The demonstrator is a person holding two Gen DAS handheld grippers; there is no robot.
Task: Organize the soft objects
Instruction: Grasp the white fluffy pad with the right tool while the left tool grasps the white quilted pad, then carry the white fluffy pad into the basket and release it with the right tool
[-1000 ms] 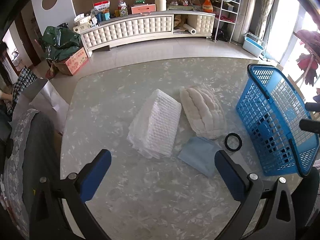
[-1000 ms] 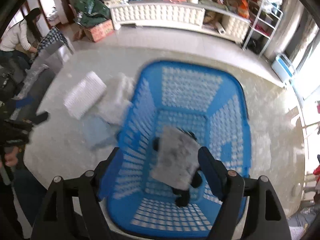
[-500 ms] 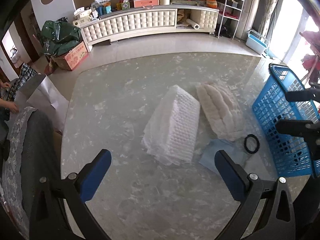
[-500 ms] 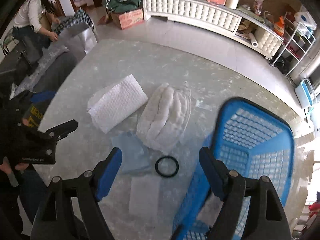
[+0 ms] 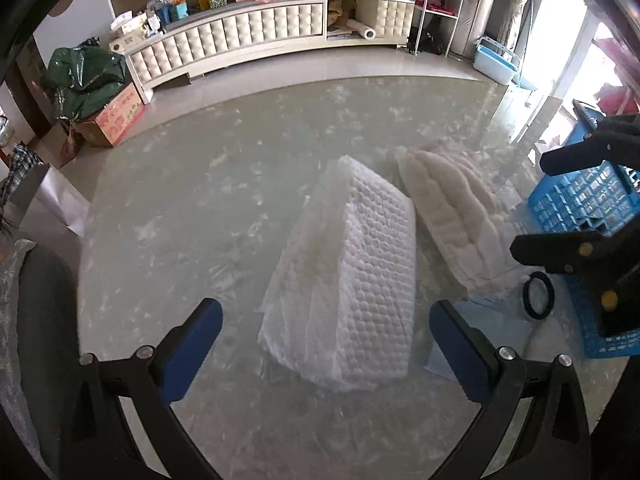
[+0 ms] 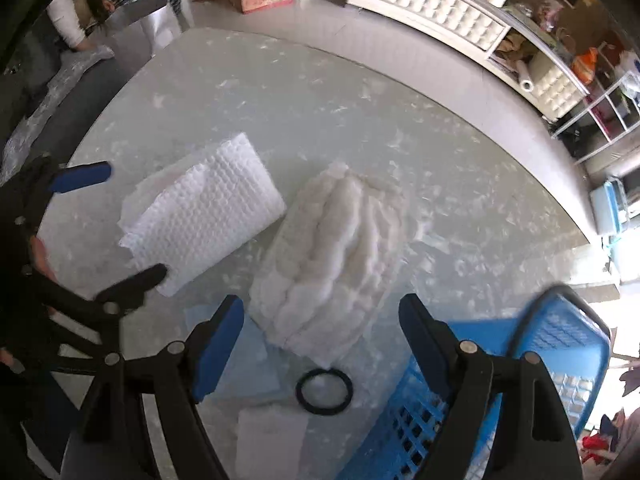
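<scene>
Marble table (image 5: 168,216) — white pad (image 5: 352,280) at centre, basket (image 5: 580,200) at right edge. Left gripper (image 5: 326,344) and right gripper (image 6: 320,340) both spread, empty.

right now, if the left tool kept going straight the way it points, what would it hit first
Probably the white quilted pad: it lies on the table right between and ahead of the open left tool, nothing in between. Depth is hard to judge through the fisheye.

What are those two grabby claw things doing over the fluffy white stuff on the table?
A person is tidying soft things into the blue basket. The left gripper hangs open over the bumpy white pad. The right gripper hangs open over the fluffy white cushion. Neither holds anything. A light blue cloth and a black ring also lie on the marbled table beside the basket.
</scene>
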